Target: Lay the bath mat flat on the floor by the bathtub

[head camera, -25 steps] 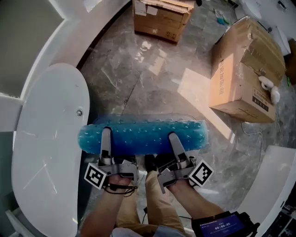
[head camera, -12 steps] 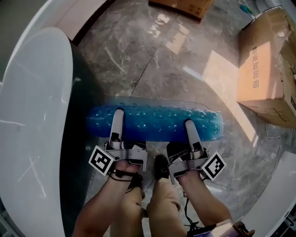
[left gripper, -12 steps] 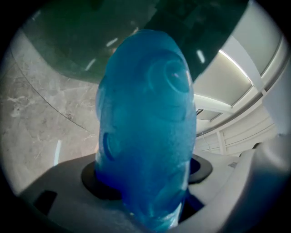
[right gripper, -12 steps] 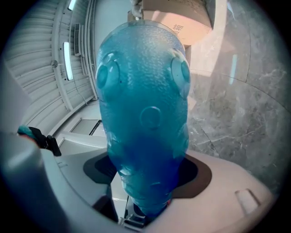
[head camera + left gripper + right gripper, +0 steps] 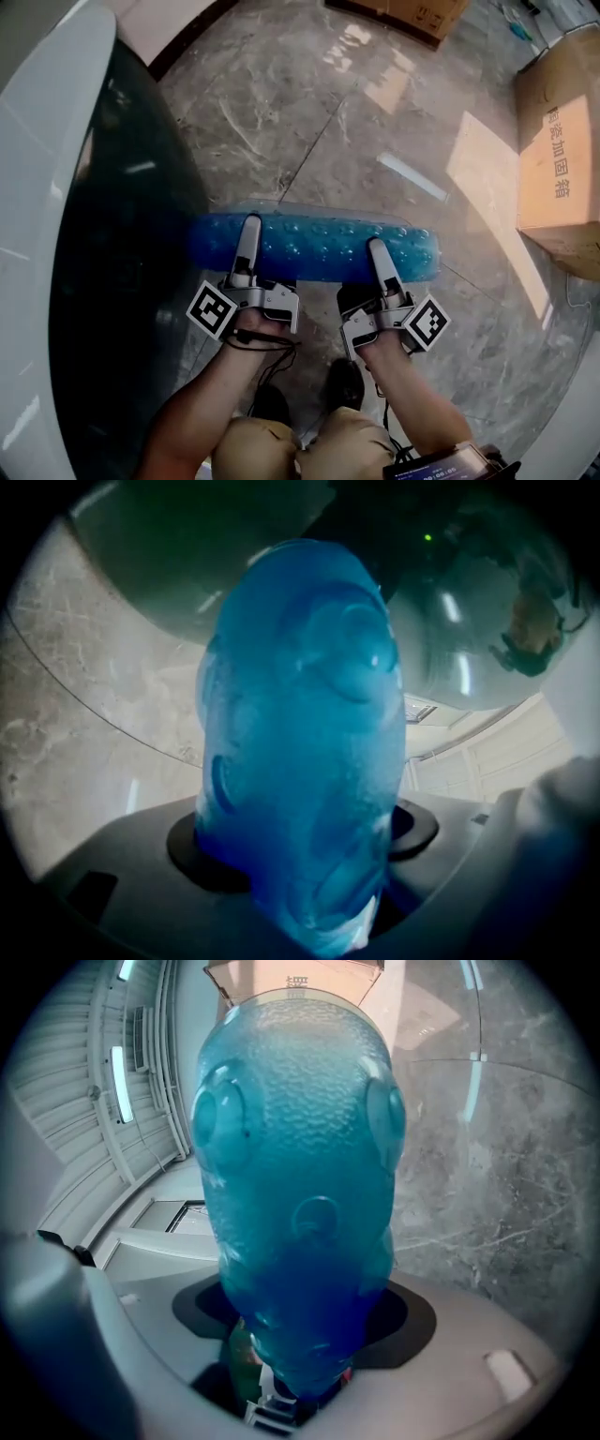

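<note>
Gripping folded translucent blue bubbled plastic bath mat (image 5: 314,246): left tongs (image 5: 249,230) and right tongs (image 5: 377,251) both clenched on it | mat hung just beside white bathtub (image 5: 37,187) | judged light, floppy, slippery; hold along long edge.

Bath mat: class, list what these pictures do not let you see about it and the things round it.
Head view: whether the bath mat touches the floor; the steep downward angle hides any gap.
Head view: the lower jaw of the left tool and of the right tool, under the mat.
Both gripper views: much of the floor ahead, blocked by the rolled mat.
Head view: cardboard box and bathtub, cut off by the edges.
</note>
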`<state>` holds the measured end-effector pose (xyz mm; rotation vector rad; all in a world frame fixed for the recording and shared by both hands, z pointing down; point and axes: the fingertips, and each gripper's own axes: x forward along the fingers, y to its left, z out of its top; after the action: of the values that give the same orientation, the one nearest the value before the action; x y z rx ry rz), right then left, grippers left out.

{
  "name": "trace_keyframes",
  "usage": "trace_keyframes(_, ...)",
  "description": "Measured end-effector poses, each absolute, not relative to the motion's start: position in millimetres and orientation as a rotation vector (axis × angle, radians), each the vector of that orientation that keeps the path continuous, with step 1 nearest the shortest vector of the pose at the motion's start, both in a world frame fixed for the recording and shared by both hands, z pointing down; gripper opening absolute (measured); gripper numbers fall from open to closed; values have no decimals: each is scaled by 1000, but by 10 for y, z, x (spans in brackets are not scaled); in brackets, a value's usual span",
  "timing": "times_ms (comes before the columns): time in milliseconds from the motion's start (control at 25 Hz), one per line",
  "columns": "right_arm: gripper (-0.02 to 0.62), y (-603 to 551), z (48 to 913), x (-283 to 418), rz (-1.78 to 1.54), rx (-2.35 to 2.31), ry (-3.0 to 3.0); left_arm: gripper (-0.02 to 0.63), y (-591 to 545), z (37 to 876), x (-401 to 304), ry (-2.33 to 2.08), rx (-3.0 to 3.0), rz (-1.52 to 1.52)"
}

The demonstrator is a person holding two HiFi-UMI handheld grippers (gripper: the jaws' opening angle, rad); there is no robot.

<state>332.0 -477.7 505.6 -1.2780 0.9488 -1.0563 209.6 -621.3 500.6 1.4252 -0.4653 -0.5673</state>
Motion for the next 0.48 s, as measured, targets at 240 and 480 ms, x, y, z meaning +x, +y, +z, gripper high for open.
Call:
trace_keyframes(240, 339, -5014, 5836, 3359, -1102, -1273, 963, 364, -6423, 5773, 2142, -473, 1418, -542)
trace_keyframes(480, 336, -5195, 6445, 3367, -1119, -1297, 992, 371, -6554, 6475, 2107, -493, 1382, -539)
